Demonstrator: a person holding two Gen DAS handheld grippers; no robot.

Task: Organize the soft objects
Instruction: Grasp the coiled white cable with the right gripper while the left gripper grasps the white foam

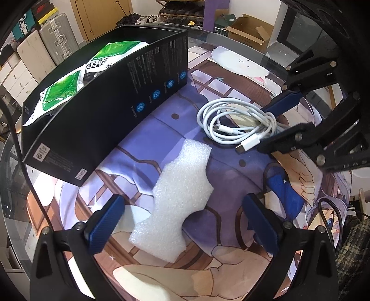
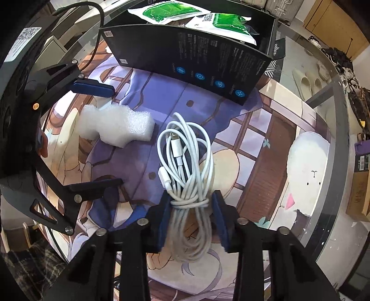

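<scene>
R gripper (image 2: 191,222): clamped on coiled white cable (image 2: 185,157), on mat (image 2: 254,139)
L gripper (image 1: 182,222): jaws apart, over foam piece (image 1: 175,192)
Black box (image 1: 104,115): holds green packets (image 1: 111,58)

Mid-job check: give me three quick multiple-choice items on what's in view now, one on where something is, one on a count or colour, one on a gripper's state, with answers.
1. Where do the green-and-white packets lie?
A. inside the black box
B. on the mat beside the foam
C. between the left gripper's fingers

2. What colour is the coiled cable?
A. black
B. white
C. blue

3. How does the right gripper stand?
A. open wide above the foam piece
B. closed on the cable bundle
C. inside the box

Answers: 1 A, the packets show over the box's wall. 2 B, every loop is white. 3 B, its blue pads pinch the cable's bound part.
</scene>
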